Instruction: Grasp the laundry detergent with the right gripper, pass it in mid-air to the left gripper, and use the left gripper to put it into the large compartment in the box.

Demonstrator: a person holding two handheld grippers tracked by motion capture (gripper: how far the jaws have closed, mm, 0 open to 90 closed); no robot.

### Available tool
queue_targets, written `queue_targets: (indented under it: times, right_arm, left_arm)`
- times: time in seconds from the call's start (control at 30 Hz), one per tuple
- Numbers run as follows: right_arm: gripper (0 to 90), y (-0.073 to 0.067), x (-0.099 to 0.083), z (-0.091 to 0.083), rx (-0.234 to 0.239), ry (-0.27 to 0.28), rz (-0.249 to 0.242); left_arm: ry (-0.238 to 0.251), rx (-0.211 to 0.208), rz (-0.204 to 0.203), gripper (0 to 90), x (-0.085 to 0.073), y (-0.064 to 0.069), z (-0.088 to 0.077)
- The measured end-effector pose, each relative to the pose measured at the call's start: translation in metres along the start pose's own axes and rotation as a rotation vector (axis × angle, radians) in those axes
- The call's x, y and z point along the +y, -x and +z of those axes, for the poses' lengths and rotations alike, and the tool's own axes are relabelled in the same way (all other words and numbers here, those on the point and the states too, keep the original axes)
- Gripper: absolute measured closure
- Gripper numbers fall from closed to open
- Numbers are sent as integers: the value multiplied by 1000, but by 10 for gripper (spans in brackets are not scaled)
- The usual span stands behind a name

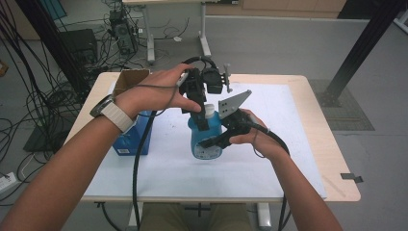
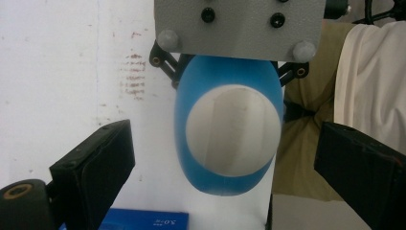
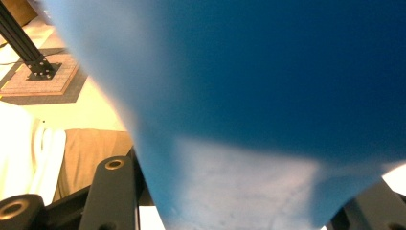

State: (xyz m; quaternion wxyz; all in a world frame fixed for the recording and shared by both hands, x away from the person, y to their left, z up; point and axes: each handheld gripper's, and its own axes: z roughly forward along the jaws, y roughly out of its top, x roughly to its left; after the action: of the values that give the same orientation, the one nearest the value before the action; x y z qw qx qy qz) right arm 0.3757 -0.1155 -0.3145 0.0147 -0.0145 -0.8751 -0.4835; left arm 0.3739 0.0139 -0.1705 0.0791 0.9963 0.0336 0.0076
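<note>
table: white sheet-covered wooden table [image 1: 298, 159] carries your work | box: blue cardboard box [image 1: 132, 137] parked left, apart | bottle: blue plastic bottle with white cap [image 1: 206, 139] stands centre, your right gripper [image 1: 211, 140] pinching its body to steady it | left gripper [image 1: 199, 113] jaws spread over the cap, likely to unscrew it

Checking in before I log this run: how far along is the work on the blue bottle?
Done: the right gripper is shut on the blue bottle, holding it upright on the white mat. In hand: the left gripper hangs open above the white cap, jaws either side, not touching. Left: closing on the cap and, probably, unscrewing it; it is still on.
</note>
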Motion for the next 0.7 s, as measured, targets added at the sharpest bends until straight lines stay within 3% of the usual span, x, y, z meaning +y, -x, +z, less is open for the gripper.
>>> queue_targets:
  times: [0.7]
  right_arm:
    - [437,0,0,-2,-2,4,5]
  left_arm:
    - [-4,3,2,71,-1,1,0]
